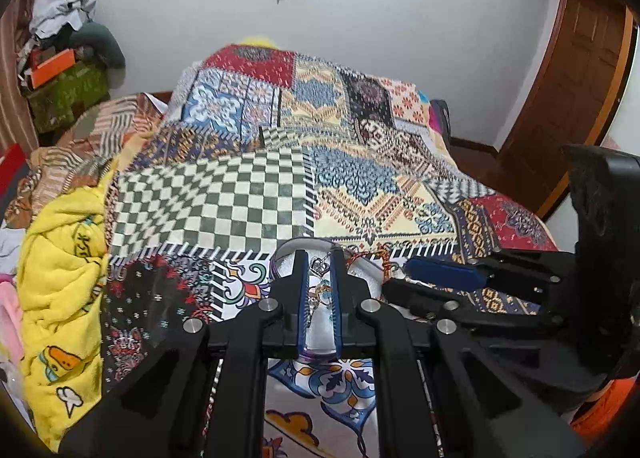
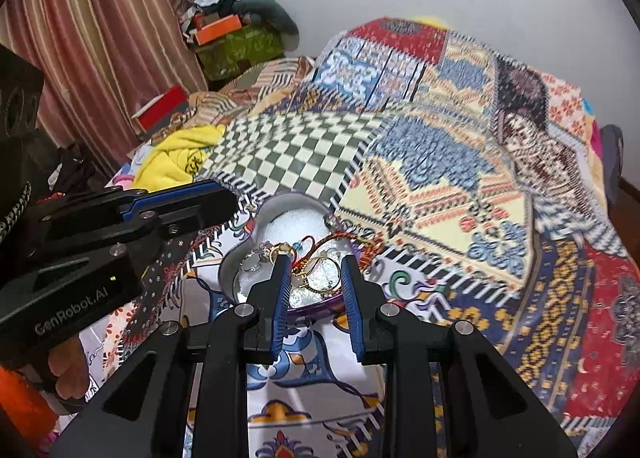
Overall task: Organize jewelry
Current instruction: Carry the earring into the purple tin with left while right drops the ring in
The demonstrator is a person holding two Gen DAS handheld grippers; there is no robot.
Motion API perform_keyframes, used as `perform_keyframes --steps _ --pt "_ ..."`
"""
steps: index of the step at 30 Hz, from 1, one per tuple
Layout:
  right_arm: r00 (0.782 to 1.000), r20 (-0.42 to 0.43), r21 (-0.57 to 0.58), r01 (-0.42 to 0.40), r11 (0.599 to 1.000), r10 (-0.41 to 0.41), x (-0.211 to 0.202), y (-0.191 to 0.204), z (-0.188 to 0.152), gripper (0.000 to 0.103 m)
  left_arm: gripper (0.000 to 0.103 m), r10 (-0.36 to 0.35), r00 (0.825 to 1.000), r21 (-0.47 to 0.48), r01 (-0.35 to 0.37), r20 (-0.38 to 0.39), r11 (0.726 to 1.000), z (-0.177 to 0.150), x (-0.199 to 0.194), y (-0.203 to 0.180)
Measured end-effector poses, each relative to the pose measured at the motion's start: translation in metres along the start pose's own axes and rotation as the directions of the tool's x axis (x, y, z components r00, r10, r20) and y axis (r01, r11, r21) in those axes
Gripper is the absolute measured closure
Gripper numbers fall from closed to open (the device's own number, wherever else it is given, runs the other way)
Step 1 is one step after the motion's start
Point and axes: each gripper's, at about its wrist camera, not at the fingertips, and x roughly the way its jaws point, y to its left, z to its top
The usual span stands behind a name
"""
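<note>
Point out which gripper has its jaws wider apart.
The right gripper: its fingers straddle the rings in the heart-shaped tin, while the left gripper is nearly closed.

Heart-shaped purple tin (image 2: 256,258), open on bedspread; gold rings (image 2: 320,274), red cord (image 2: 352,240) inside

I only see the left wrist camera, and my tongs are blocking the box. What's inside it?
Observer: There are gold rings lying on white padding inside the tin.
Operator: Are the other tongs grabbing one?
Observer: No. The right tongs are open, with one finger on each side of the rings.
Operator: What shape is the tin?
Observer: Roughly a heart, purple on the outside.
</note>
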Motion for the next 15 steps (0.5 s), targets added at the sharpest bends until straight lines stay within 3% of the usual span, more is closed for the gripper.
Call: perform_keyframes --steps 9,15 --pt "0.999 -0.052 -0.031 -0.006 0.999 0.004 0.024 0.002 -0.003 0.08 0.094 -0.042 0.996 0.008 0.043 -0.073 0.999 -0.011 0.029 0.006" --pt "0.998 -0.061 -0.074 0.007 0.997 -0.012 0.025 0.007 -0.004 0.08 0.094 -0.076 0.992 -0.054 0.071 -0.098 0.996 -0.016 0.036 0.018"
